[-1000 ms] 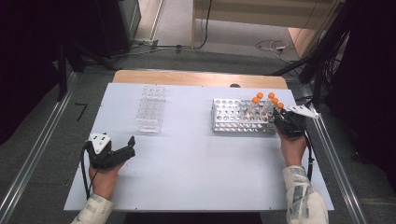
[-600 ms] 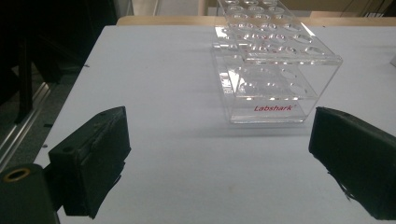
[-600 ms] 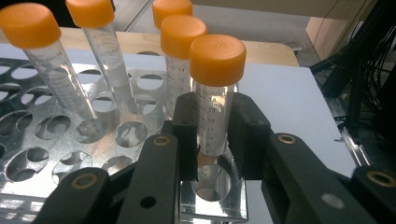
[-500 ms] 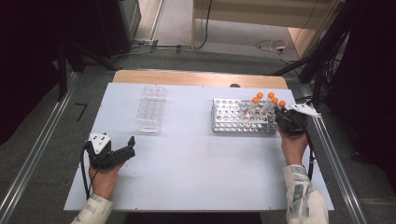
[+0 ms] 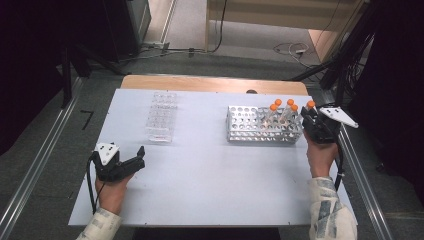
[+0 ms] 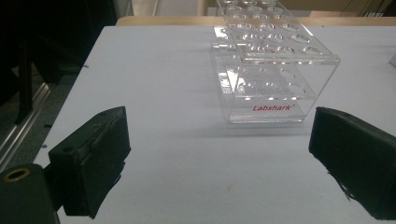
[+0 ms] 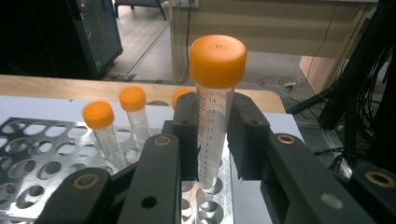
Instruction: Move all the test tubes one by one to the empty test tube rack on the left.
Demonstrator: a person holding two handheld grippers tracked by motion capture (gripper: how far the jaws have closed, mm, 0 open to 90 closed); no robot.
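My right gripper (image 7: 214,140) is shut on a clear tube with an orange cap (image 7: 215,93), held upright with its tip just above a hole at the right end of the metal rack (image 7: 28,158). In the high view this held tube (image 5: 310,104) sits at the rack's (image 5: 245,125) right end, in my right gripper (image 5: 311,117). Three more orange-capped tubes (image 5: 281,111) stand in the rack. My left gripper (image 5: 139,159) rests open on the white table, jaws wide apart and pointing at the clear plastic rack (image 6: 271,70), which holds no tubes.
The clear rack (image 5: 162,117) stands left of centre on the white tabletop (image 5: 210,175). A wooden strip (image 5: 210,84) runs along the far edge. Cables lie on the floor beyond, with dark stands to the right.
My right gripper has risen a little with the orange-capped tube, drawing it up out of the metal rack. My left gripper has stayed where it was.
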